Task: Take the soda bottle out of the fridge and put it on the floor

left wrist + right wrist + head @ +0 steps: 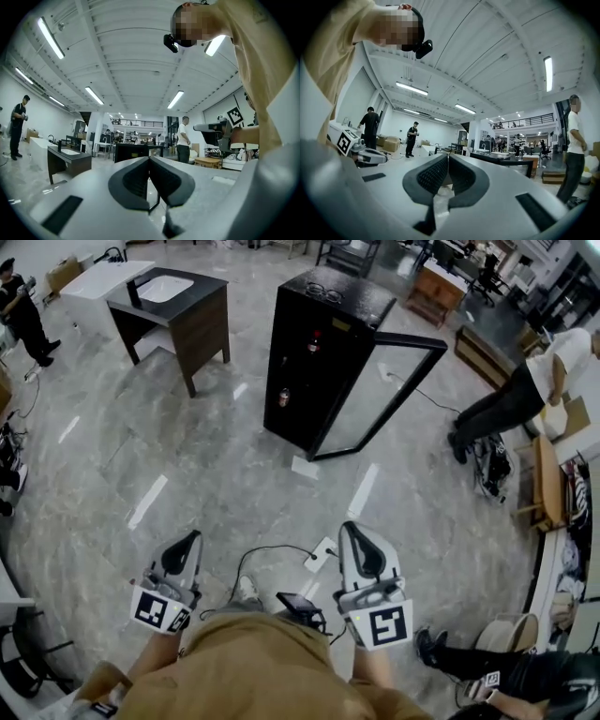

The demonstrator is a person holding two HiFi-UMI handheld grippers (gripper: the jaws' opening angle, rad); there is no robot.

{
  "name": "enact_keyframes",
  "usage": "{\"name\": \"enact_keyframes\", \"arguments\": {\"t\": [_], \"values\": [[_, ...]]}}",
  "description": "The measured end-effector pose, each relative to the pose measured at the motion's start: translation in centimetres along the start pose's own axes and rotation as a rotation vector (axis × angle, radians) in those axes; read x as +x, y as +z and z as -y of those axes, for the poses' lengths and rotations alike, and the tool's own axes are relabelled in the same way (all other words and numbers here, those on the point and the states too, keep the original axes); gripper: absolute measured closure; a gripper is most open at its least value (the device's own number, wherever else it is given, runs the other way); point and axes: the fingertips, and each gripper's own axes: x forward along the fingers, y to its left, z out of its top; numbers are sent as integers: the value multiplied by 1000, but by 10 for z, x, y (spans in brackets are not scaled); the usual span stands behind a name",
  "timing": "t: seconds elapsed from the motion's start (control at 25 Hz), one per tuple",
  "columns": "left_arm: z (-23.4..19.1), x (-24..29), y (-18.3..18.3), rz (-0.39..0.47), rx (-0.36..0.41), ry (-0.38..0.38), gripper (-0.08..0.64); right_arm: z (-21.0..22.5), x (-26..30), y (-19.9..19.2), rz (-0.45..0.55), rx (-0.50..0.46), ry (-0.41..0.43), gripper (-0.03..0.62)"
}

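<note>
Approach step, we judge: our white left gripper (193, 536) and white right gripper (350, 527) both closed tight, empty, well apart from the open black glass-door fridge (323, 324). The red-labelled soda bottle (284, 397) looks shelved inside. Next we walk up, spread one gripper's jaws.

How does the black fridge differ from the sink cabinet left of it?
The fridge is black and taller; the sink cabinet is brown wood and lower. The fridge's glass door stands open, with bottles on its shelves; the sink cabinet stands on legs with a white basin in its top. Both stand on the grey floor.
</note>
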Motion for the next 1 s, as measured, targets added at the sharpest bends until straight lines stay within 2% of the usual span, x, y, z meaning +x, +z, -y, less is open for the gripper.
{"name": "enact_keyframes", "arguments": {"t": [0.2,0.4,0.76,1.0], "values": [[-36,19,0,9,24,-37,558,-9,38,5,22,-20,-19,589],[-51,27,1,-1,31,-64,558,-10,62,6,34,-5,-23,589],[-84,36,-6,-11,27,-27,558,-10,103,1,61,-4,13,589],[-97,71,-11,-41,29,-24,558,19,132,-8,73,20,8,589]]}}
